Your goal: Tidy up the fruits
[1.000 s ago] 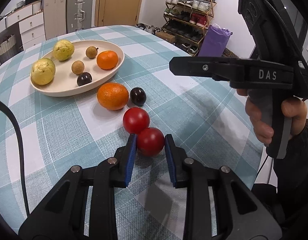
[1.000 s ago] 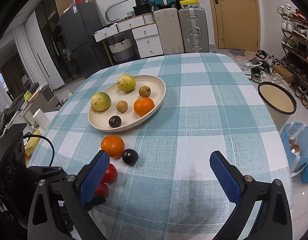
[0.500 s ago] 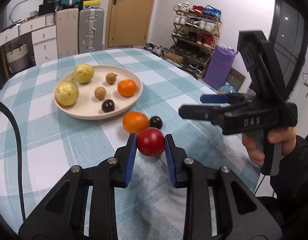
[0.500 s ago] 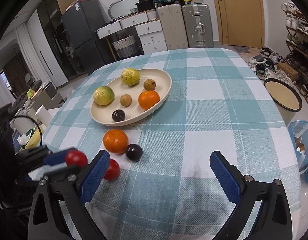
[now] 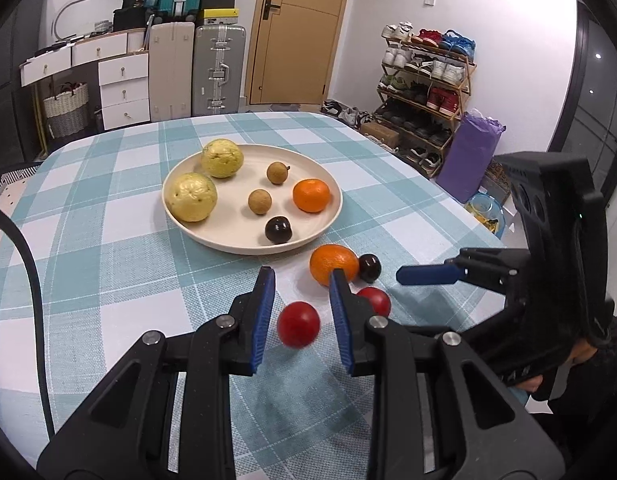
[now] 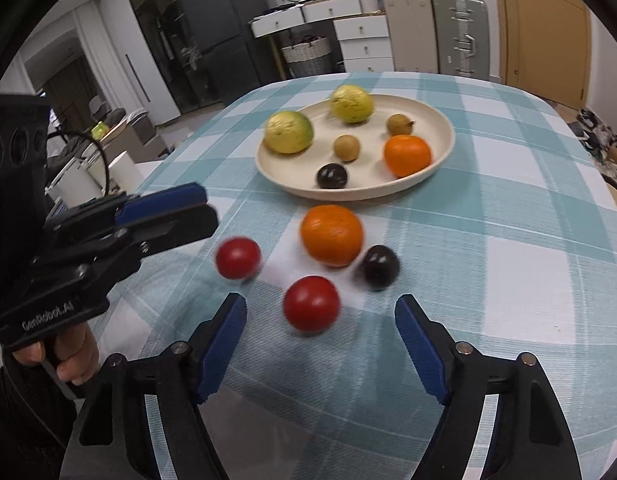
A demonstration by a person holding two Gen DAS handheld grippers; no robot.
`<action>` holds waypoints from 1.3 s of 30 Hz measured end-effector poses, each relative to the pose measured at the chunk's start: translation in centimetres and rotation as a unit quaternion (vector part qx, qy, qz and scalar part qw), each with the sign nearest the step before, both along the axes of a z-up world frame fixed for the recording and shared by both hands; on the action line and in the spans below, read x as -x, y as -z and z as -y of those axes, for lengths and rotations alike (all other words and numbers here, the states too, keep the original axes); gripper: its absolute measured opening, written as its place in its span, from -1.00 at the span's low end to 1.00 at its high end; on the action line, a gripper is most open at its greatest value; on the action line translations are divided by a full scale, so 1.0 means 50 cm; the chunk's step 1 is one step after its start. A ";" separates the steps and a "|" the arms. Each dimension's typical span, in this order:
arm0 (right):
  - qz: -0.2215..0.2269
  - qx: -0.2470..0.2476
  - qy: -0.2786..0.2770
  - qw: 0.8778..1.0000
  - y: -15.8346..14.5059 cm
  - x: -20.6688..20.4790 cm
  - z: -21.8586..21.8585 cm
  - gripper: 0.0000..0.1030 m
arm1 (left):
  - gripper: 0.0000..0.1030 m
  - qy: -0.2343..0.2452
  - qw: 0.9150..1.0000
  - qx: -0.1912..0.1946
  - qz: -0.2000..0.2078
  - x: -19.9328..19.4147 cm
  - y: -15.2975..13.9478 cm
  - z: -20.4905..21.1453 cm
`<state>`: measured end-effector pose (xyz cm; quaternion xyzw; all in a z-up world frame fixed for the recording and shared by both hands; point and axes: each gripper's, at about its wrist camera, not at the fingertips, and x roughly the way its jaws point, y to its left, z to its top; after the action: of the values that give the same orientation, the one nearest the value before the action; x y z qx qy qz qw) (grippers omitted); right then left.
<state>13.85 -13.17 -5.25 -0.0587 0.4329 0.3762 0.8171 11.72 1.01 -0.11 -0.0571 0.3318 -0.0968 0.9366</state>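
Observation:
One red tomato [image 5: 298,324] [image 6: 238,258] is loose just below the tips of my left gripper [image 5: 301,274] [image 6: 210,208]. The jaws stand narrow and press on nothing. A second red tomato [image 6: 311,304] [image 5: 374,300] lies on the checked cloth in front of my right gripper [image 6: 320,302] [image 5: 424,268]. Those jaws are closing and the pads stay clear of it. An orange [image 6: 332,234] and a dark plum [image 6: 380,266] lie beside it. The cream plate [image 6: 444,148] [image 5: 228,246] behind holds two guavas, two longans, an orange and a plum.
The cloth-covered table [image 5: 108,280] ends close on the right, where a purple bag [image 5: 474,156] and a shoe rack [image 5: 424,92] stand on the floor. Suitcases [image 5: 218,68] and white drawers [image 5: 120,88] stand beyond the far edge. A black cable [image 5: 26,264] hangs at the left.
The tomato held between the left pads has come out and sits lower, loose. The right gripper has dropped toward the other tomato and its jaws have narrowed.

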 end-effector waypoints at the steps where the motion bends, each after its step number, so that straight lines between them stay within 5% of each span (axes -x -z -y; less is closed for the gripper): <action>1: -0.001 0.001 -0.003 1.000 0.002 0.003 -0.005 0.50 | -0.51 -0.002 1.000 0.001 0.000 0.000 0.000 -0.003; 17: 0.011 0.023 0.012 1.000 0.016 0.002 -0.025 -0.34 | -0.51 -0.009 1.000 0.001 -0.017 -0.012 0.014 -0.022; 21: 0.011 0.020 0.009 1.000 0.014 0.002 -0.022 -0.36 | -0.50 0.010 0.999 0.004 -0.030 -0.011 0.017 -0.015; 28: 0.028 0.003 0.020 0.999 -0.017 -0.001 0.007 -0.36 | 0.24 0.029 0.998 -0.018 -0.057 -0.013 0.035 0.013; 35: 0.031 -0.003 0.032 0.999 -0.027 -0.011 0.025 -0.36 | 0.15 0.051 0.994 -0.041 -0.090 -0.020 0.070 0.046; 39: 0.030 -0.004 0.034 0.999 -0.027 -0.012 0.026 -0.36 | -0.36 0.067 0.992 -0.051 -0.094 -0.021 0.081 0.063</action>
<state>14.42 -14.48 -3.90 -0.0525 0.4083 0.3481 0.8423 12.77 -2.13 -4.18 0.0041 0.4259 -0.1366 0.8944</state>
